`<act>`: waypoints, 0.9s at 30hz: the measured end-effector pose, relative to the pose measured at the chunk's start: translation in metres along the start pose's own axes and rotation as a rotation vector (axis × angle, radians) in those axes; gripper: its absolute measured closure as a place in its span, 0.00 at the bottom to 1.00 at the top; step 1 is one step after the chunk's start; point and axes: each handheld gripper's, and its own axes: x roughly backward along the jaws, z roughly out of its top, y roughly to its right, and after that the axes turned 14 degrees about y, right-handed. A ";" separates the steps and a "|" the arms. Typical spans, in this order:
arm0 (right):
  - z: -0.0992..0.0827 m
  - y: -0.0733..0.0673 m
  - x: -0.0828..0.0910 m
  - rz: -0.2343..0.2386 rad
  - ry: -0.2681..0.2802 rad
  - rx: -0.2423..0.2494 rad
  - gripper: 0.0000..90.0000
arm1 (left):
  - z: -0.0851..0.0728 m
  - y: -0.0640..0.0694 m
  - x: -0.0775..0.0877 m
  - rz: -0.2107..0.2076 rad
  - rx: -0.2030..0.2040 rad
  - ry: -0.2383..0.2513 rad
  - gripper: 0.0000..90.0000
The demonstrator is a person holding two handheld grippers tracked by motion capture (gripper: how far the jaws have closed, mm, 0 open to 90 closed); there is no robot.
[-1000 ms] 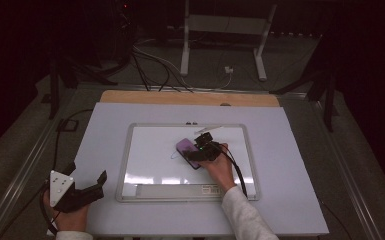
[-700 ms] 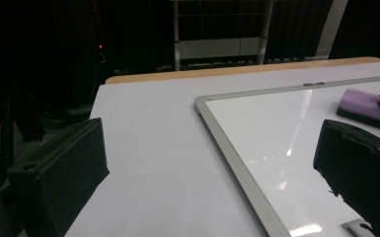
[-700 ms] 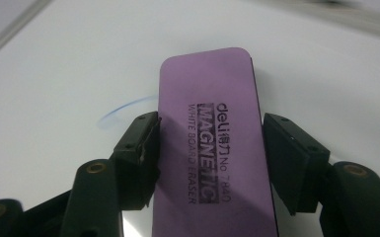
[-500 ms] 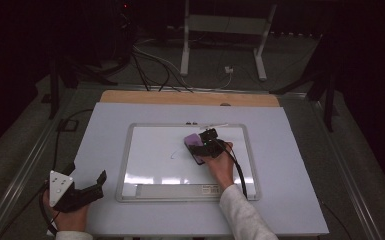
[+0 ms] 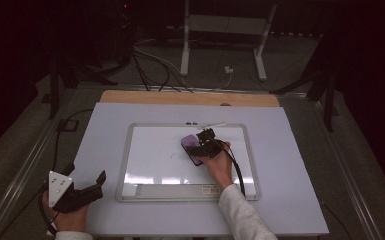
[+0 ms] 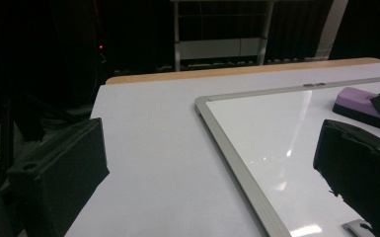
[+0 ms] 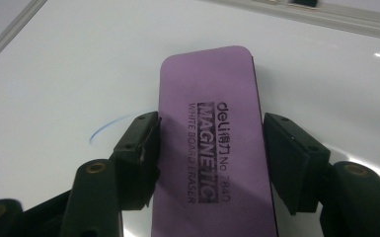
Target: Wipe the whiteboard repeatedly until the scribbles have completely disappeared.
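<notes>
Squarely between the right hand-held gripper's (image 7: pixel 209 163) clamping jaws, purple eraser (image 7: pixel 212 148).

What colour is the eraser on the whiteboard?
The flat rectangular whiteboard eraser is purple with black printed lettering, clearest in the right gripper view.

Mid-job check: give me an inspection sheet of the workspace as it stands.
Surface: pale table, wooden strip along its far edge.
Job's things: whiteboard flat on the table; purple eraser on it; faint blue mark beside the eraser.
Clutter: nothing seen.
Grippers: right gripper shut on the eraser's sides; left gripper open, at the near left edge, off the board.
Cables: one trails from the right gripper; more on the floor behind.
Surroundings: dark room, white stand beyond the table.
</notes>
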 end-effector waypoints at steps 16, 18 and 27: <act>-0.001 -0.017 -0.002 0.096 -0.045 0.100 0.46 | 0.000 0.000 0.001 0.001 -0.002 0.001 0.01; -0.001 -0.007 -0.001 0.003 -0.011 0.023 0.46 | 0.000 0.000 0.000 0.003 0.002 0.000 0.01; -0.008 -0.046 -0.005 0.313 -0.097 0.255 0.46 | 0.000 0.001 0.000 0.000 -0.001 -0.001 0.01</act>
